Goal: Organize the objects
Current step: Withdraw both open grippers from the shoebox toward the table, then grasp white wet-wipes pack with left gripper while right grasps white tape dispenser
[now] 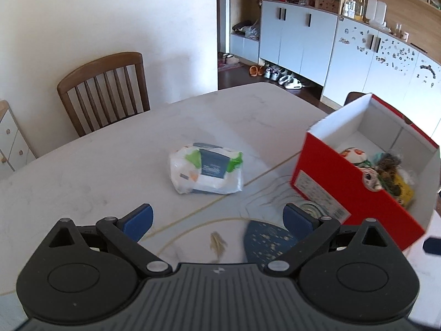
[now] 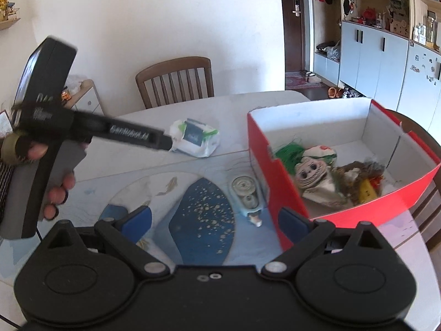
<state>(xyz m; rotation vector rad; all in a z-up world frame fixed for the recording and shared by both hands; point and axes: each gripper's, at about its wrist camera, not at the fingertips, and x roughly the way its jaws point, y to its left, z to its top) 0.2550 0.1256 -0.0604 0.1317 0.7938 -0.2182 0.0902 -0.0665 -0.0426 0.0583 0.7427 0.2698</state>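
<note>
A white pack of wet wipes [image 1: 206, 172] with a blue and green label lies on the table ahead of my open, empty left gripper [image 1: 219, 218]. It also shows in the right wrist view [image 2: 197, 138], partly behind the left gripper body [image 2: 82, 129]. A red cardboard box [image 1: 358, 193] stands to the right, holding a doll and other small toys [image 2: 317, 176]. A correction tape dispenser [image 2: 246, 193] lies beside the box. My right gripper [image 2: 215, 220] is open and empty above the table near the dispenser.
A wooden chair [image 1: 107, 91] stands at the far side of the white table [image 1: 96, 171]. The table bears a blue painted pattern [image 2: 204, 220]. Blue-grey cabinets [image 1: 303, 41] and shoes on the floor lie beyond. A small drawer unit [image 1: 11, 143] stands at left.
</note>
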